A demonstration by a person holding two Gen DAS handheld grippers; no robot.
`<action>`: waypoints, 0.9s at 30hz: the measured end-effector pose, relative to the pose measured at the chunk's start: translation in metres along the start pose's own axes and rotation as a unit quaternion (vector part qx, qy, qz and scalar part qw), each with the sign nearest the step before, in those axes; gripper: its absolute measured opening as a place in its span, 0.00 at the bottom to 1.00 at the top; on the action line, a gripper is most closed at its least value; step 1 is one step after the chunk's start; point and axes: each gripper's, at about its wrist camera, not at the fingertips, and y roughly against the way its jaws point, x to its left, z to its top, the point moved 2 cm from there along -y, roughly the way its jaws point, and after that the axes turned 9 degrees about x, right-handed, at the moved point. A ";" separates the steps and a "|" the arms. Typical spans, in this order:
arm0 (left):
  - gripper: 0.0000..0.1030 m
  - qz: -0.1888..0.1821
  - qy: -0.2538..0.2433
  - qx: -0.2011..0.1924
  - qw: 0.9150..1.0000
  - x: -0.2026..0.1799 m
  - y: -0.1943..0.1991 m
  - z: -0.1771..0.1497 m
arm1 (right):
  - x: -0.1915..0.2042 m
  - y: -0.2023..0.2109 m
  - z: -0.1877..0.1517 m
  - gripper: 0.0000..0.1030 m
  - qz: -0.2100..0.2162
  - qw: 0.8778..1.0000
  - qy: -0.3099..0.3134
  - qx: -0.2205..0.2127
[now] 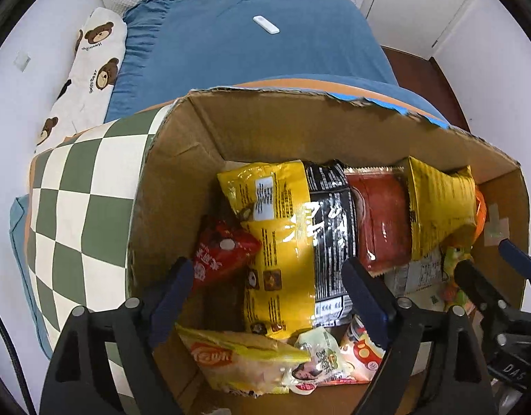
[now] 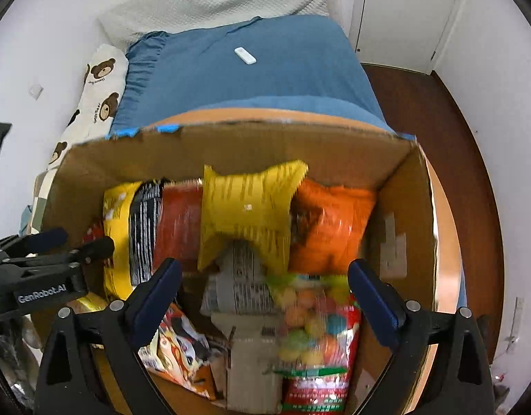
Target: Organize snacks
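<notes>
Snacks fill the cardboard box [image 1: 182, 159], which sits on a round orange table [image 2: 445, 242] in front of a bed with a blue cover [image 1: 251, 45]. Nearest, the left gripper [image 1: 269, 297] and the right gripper [image 2: 265, 294] both hang over the open box with fingers spread apart and nothing between them, probably placed there to pick out or straighten a packet. Below the left gripper lie loose packets at the box's near end: a pale yellow bag [image 1: 237, 359] and a small white pouch [image 1: 317, 359]. Below the right gripper lies a clear bag of coloured candy [image 2: 314, 332], blurred. Further in, a row of packets stands on edge against the far wall, seemingly so each stays visible and the box holds more: a yellow packet [image 1: 279, 228], a black packet [image 1: 331, 221], a red packet [image 1: 383, 218], another yellow bag [image 2: 248, 214] and an orange bag [image 2: 331, 224]. A small red pouch [image 1: 220, 252] leans at the row's left end. Beyond the box, a white remote [image 1: 265, 25] rests on the bed.
</notes>
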 end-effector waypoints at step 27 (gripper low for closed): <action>0.85 -0.016 -0.014 -0.151 0.988 -0.013 0.111 -0.128 | 0.000 0.109 -0.099 0.98 -0.019 0.995 0.019 -0.101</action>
